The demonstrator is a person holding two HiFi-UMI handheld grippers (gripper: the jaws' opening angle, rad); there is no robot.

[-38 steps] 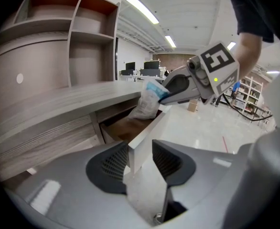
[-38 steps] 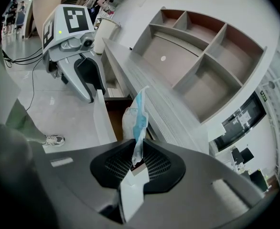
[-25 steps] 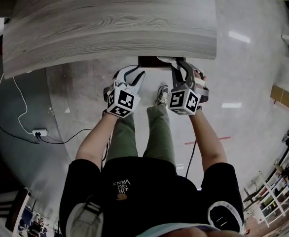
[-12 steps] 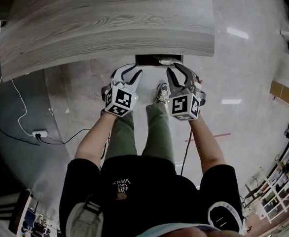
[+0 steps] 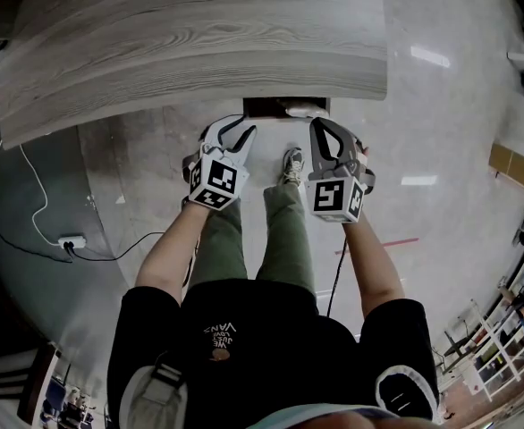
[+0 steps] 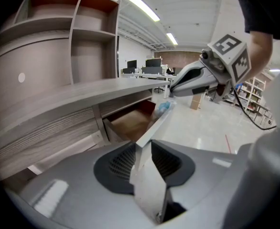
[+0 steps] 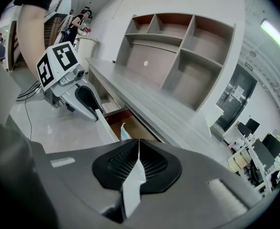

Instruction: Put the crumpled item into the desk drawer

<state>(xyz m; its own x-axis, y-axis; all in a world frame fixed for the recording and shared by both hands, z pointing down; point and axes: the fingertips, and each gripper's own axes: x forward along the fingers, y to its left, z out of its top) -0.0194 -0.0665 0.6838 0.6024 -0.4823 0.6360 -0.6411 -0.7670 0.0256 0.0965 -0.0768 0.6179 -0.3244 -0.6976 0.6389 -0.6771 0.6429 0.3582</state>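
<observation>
Left claw (image 5: 241,126) wide at the left front corner of the drawer (image 5: 262,107); crumpled item (image 5: 303,110) inside the drawer; right claw (image 5: 326,123) open, empty, just outside it. Likely best: clear the rim, then push the front squarely shut.

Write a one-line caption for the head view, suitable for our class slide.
Left gripper and right gripper hover open-jawed before the open desk drawer, the white crumpled item lying inside.

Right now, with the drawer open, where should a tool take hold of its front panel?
I would pinch the top edge of the front panel near its left end, coming from above: it is thin and stands free of the desk. The crumpled item lies inside by the right end, so keep away there.
</observation>
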